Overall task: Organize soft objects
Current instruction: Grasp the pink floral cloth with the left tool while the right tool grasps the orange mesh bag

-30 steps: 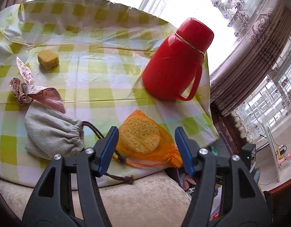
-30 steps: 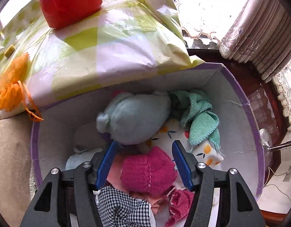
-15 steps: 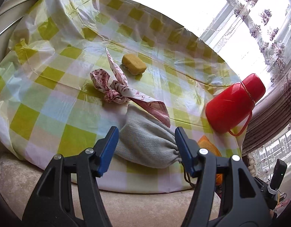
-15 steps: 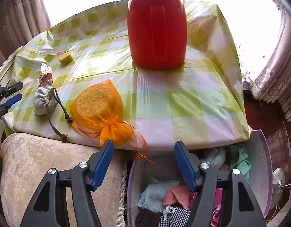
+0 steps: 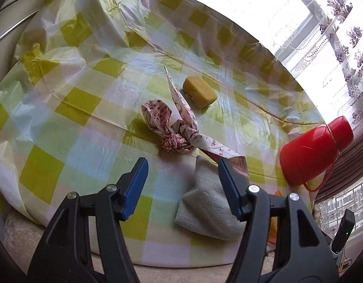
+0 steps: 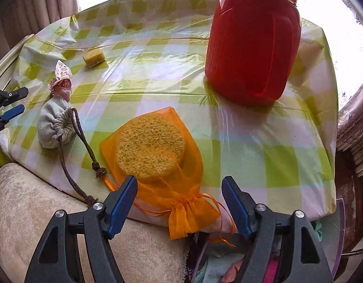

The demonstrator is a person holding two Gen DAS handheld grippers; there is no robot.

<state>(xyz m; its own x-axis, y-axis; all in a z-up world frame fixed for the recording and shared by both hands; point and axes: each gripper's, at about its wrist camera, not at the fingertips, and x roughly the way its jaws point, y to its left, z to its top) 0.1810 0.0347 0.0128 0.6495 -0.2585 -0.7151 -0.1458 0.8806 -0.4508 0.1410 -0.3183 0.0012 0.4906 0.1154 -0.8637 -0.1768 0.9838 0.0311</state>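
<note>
Checked tablecloth (image 6: pixel 228 127), orange pouch (image 6: pixel 157 165) neck toward right gripper (image 6: pixel 179 200), both grippers' jaws wide, empty.

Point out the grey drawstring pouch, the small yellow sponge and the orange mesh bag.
grey drawstring pouch (image 6: pixel 54 127), right wrist view, middle of its body
small yellow sponge (image 5: pixel 199 91), left wrist view, top face
orange mesh bag (image 6: pixel 157 155), right wrist view, over the round sponge inside
</note>
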